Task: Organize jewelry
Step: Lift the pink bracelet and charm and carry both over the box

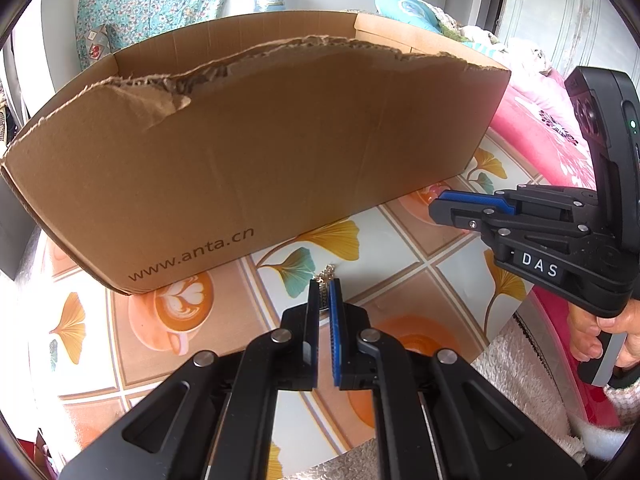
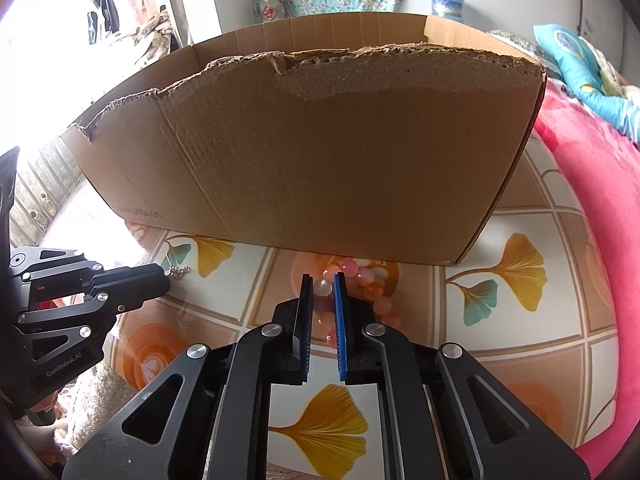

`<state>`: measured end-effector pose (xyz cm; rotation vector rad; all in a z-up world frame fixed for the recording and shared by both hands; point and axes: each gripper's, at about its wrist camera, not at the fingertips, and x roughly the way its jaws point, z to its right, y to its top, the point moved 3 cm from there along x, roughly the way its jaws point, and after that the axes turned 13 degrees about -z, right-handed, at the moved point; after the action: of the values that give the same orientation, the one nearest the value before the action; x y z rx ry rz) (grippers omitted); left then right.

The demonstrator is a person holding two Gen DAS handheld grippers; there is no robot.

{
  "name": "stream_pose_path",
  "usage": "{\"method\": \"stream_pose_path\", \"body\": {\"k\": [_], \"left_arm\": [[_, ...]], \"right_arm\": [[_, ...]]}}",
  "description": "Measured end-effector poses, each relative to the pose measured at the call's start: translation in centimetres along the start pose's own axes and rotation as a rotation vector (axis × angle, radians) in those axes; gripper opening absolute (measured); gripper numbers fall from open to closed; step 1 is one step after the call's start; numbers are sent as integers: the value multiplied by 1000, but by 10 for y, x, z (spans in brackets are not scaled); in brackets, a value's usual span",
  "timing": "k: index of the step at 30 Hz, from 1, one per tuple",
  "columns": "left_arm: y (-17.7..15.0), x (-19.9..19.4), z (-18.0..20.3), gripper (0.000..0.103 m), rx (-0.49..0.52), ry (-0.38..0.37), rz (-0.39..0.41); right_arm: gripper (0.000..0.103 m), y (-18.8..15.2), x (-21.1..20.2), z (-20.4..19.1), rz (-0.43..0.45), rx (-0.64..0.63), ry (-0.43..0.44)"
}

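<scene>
Left tongs (image 1: 325, 292) pinch a gold chain (image 1: 326, 271); right tongs (image 2: 323, 286) clamp the bead bracelet (image 2: 360, 288). Next, probably lifting both over the cardboard box (image 1: 280, 140) wall.

Left gripper (image 1: 325, 286): matte black linkage, silver pivot screws, one blue ribbed pad. Right gripper (image 2: 323, 280): identical, handle labelled "DAS".

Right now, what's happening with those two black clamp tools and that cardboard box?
A person holds a two-finger gripper in each hand over a patterned table, in front of a torn cardboard box. The left gripper is nearly closed around a thin gold chain. The right gripper is closing on a pink and orange bead bracelet lying by the box. Whether either piece is lifted yet, I cannot tell. Nothing shows inside the box from here.
</scene>
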<state>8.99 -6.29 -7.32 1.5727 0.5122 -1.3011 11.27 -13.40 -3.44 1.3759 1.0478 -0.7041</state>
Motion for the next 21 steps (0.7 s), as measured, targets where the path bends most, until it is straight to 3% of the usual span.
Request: {"method": "stream_pose_path", "body": {"k": [8, 15, 21], "left_arm": [[0, 0, -1, 4, 0, 2, 1], [-1, 0, 0, 4, 2, 7, 4], [-5, -9, -4, 1, -7, -11, 57]], "right_arm": [[8, -1, 0, 2, 6, 8, 6], [7, 0, -9, 13, 24, 49, 63], [7, 2, -33, 24, 81, 101, 177]]}}
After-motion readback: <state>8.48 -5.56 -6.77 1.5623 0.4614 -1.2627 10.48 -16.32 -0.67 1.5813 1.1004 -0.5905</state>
